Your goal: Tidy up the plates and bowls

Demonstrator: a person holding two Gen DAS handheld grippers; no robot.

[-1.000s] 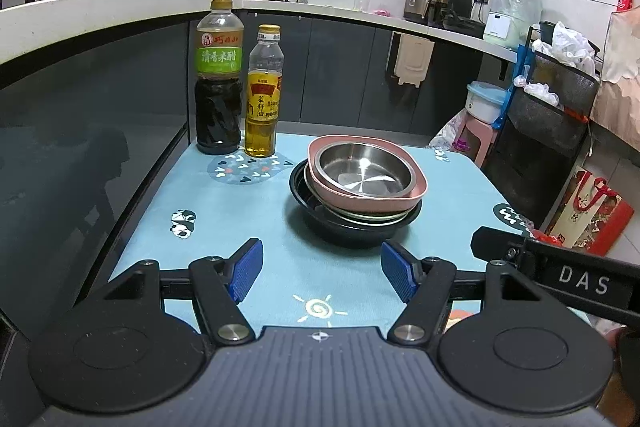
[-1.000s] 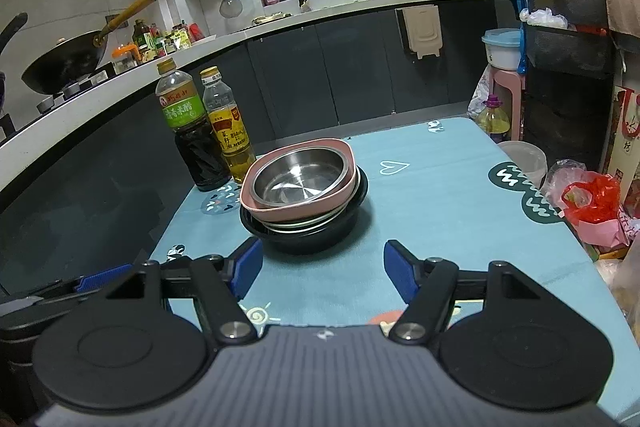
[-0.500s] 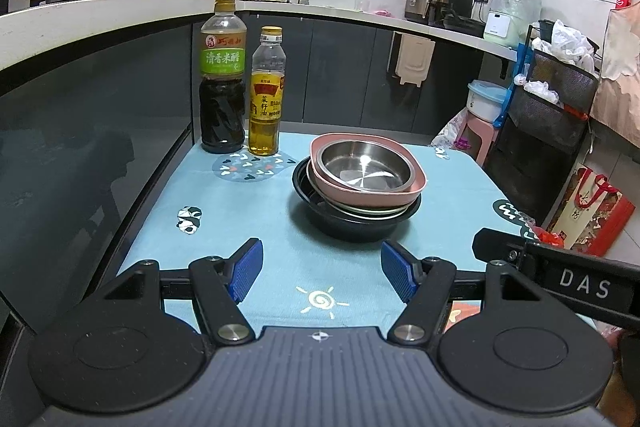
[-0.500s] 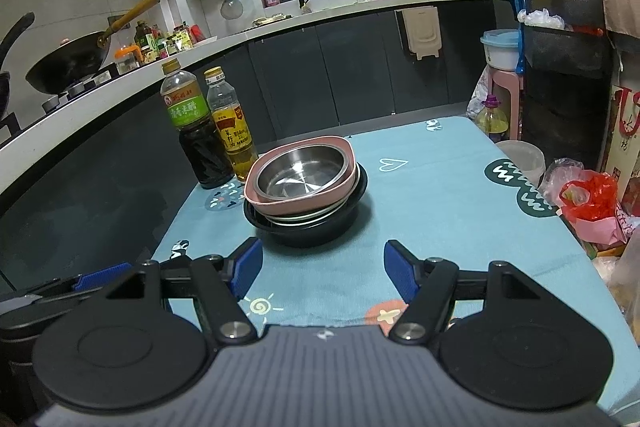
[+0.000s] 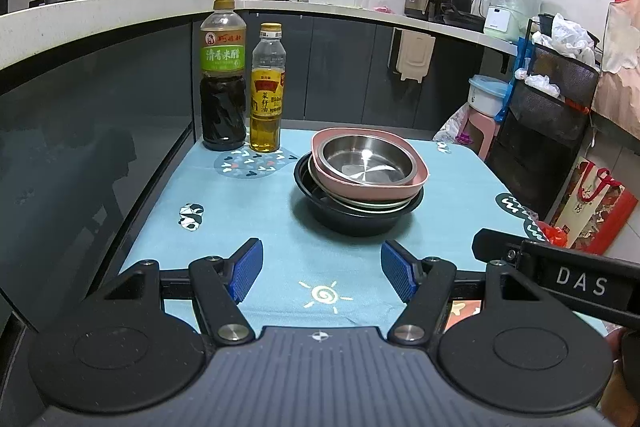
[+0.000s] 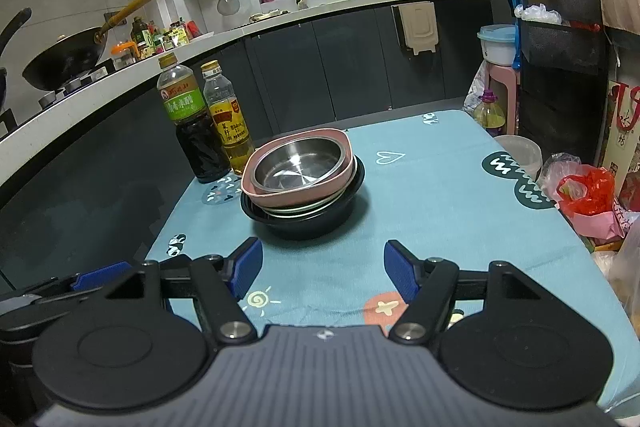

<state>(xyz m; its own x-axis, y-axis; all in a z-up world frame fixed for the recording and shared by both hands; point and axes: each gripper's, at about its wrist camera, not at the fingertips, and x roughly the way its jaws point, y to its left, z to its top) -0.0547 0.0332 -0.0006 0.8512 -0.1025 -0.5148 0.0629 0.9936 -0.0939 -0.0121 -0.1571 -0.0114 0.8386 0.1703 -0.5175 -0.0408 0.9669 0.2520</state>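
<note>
One stack of dishes stands on the blue tablecloth. A steel bowl nests in a pink squarish dish, over a pale plate, inside a black bowl. The same stack shows in the right wrist view: steel bowl, pink dish, black bowl. My left gripper hovers open above the cloth, short of the stack, nothing between its blue pads. My right gripper is open too, short of the stack and empty.
A dark vinegar bottle and a yellow oil bottle stand at the table's back left, beside the stack. A dark counter front runs along the left. A black rack, a pink stool and bags crowd the right side.
The stack and bottles sit slightly farther from both grippers in the views than a second ago. Both grippers stay open; nothing was picked up or set down.
</note>
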